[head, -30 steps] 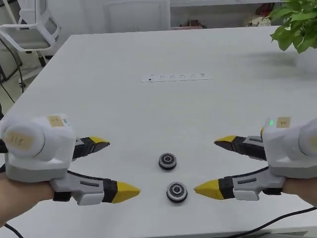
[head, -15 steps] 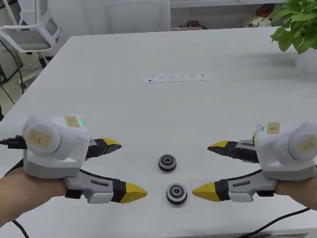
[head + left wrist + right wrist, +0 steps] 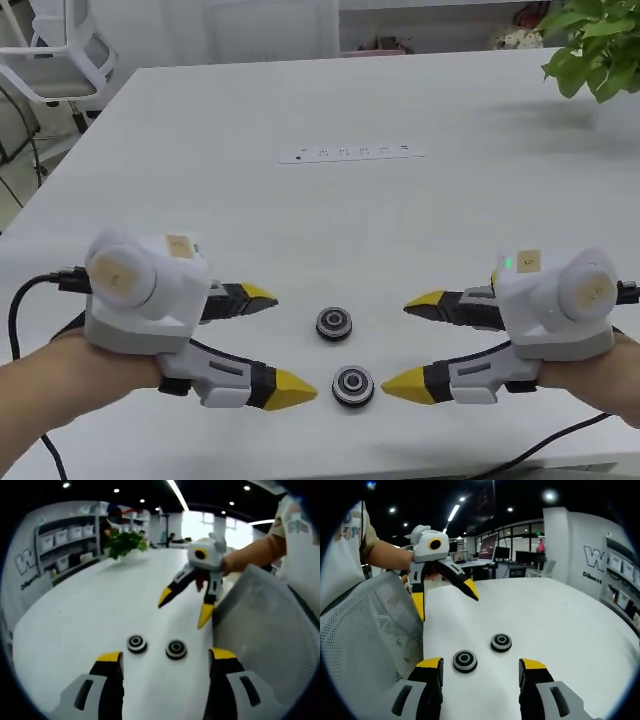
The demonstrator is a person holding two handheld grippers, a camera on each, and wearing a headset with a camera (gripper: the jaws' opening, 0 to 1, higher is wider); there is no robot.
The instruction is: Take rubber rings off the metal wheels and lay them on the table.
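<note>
Both sets of jaws gape wide, empty: left gripper (image 3: 288,345) lower left, right gripper (image 3: 399,343) lower right, far wheel (image 3: 334,323) and near wheel (image 3: 352,385) between them.

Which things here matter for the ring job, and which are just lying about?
For the job: near wheel, far wheel, left gripper, right gripper, both open.
Lying about: socket strip, plant, chair.
</note>
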